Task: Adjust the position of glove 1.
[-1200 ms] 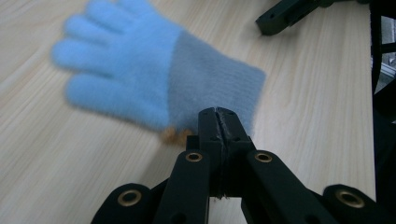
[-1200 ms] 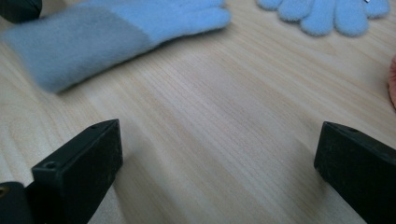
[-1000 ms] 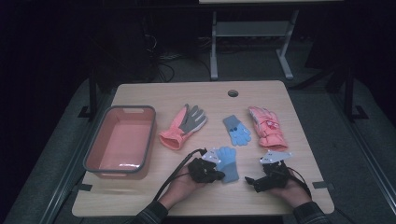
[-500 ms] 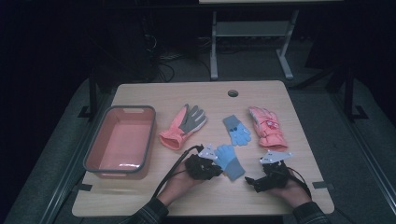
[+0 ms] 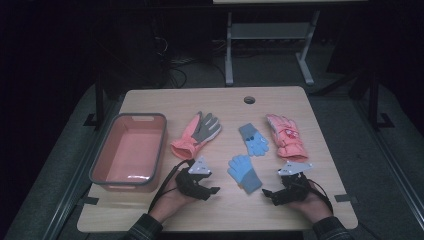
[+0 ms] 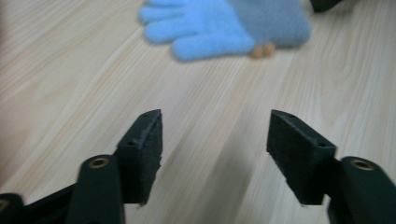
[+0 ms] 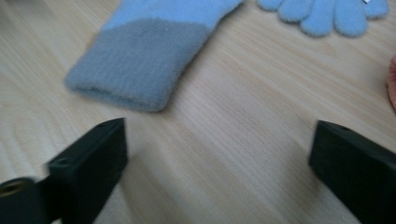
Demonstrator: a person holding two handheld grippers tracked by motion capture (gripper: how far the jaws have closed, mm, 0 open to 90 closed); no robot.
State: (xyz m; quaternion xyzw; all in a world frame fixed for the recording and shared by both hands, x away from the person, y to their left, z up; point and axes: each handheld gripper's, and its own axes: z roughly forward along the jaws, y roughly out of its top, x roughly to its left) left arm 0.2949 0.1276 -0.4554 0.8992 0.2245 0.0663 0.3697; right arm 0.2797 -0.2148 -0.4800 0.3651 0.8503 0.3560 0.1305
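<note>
The blue glove is laid flat between both grippers. The left gripper, at its nine o'clock, has just been opened; the right gripper is held apart

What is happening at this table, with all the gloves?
A person sits at a wooden table with a gripper in each hand. A blue glove lies flat between the two grippers, and nothing holds it. The left gripper has just been opening its jaws, with only bare wood between them. The right gripper is open too, near the glove's grey cuff. Farther back lie a second blue glove and two pink gloves, and an empty pink bin stands at the left.
</note>
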